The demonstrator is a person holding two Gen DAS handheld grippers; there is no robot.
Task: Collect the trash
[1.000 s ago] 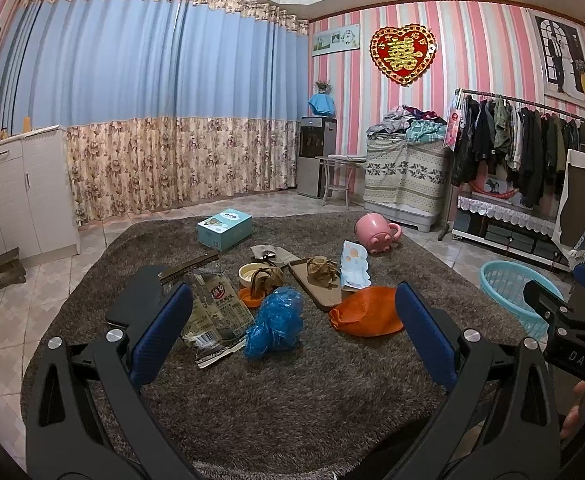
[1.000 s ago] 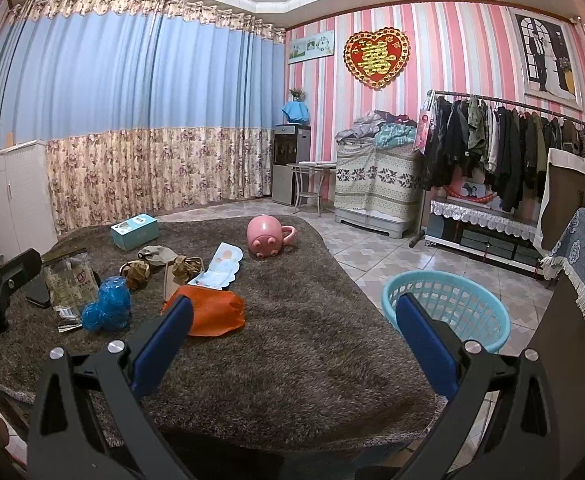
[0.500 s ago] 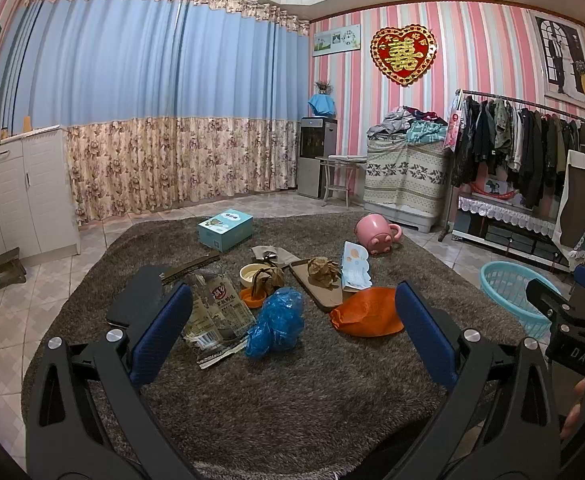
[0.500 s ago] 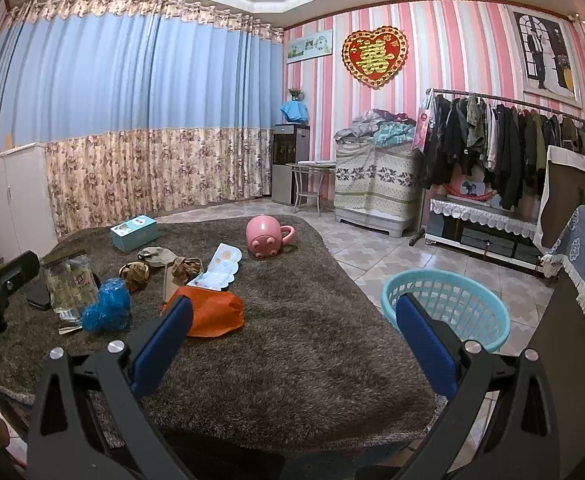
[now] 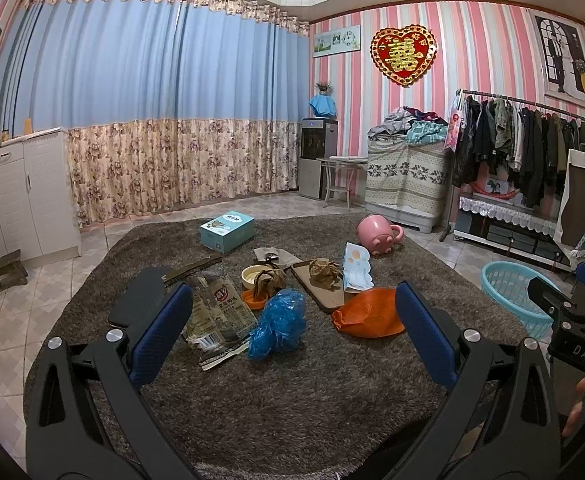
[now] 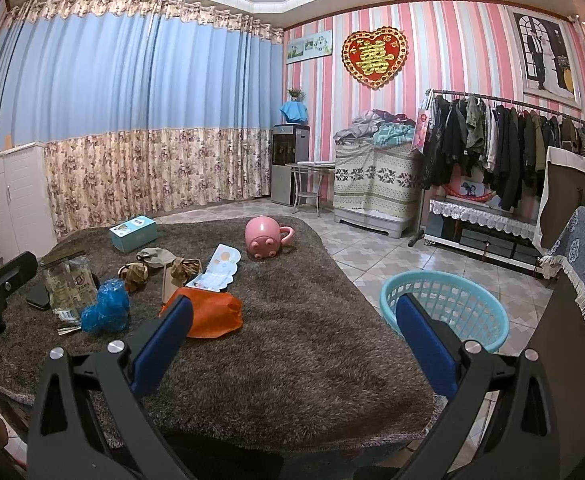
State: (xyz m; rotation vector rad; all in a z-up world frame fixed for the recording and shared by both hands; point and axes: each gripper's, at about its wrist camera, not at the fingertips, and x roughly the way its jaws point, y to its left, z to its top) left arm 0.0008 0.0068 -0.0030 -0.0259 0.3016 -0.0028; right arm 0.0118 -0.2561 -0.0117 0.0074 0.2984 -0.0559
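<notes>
Trash lies on a brown shaggy rug (image 5: 292, 392): a crumpled blue bag (image 5: 278, 324), an orange bag (image 5: 366, 314), a clear snack wrapper (image 5: 220, 308), brown paper wads (image 5: 324, 272) and a white printed wrapper (image 5: 356, 268). A light blue basket (image 5: 508, 292) stands to the right of the rug and also shows in the right wrist view (image 6: 448, 304). My left gripper (image 5: 292, 316) is open and empty, near the blue bag. My right gripper (image 6: 292, 320) is open and empty, between the orange bag (image 6: 212, 316) and the basket.
A teal box (image 5: 226, 232), a pink pig mug (image 5: 376, 234), a small bowl (image 5: 254, 274) and a tan board (image 5: 316, 296) also lie on the rug. A clothes rack (image 5: 532, 148), a covered cabinet (image 5: 404, 176) and white cupboards (image 5: 20, 196) line the room.
Both grippers have stayed almost still and open. The right wrist view has shifted very slightly; nothing on the rug has moved.
</notes>
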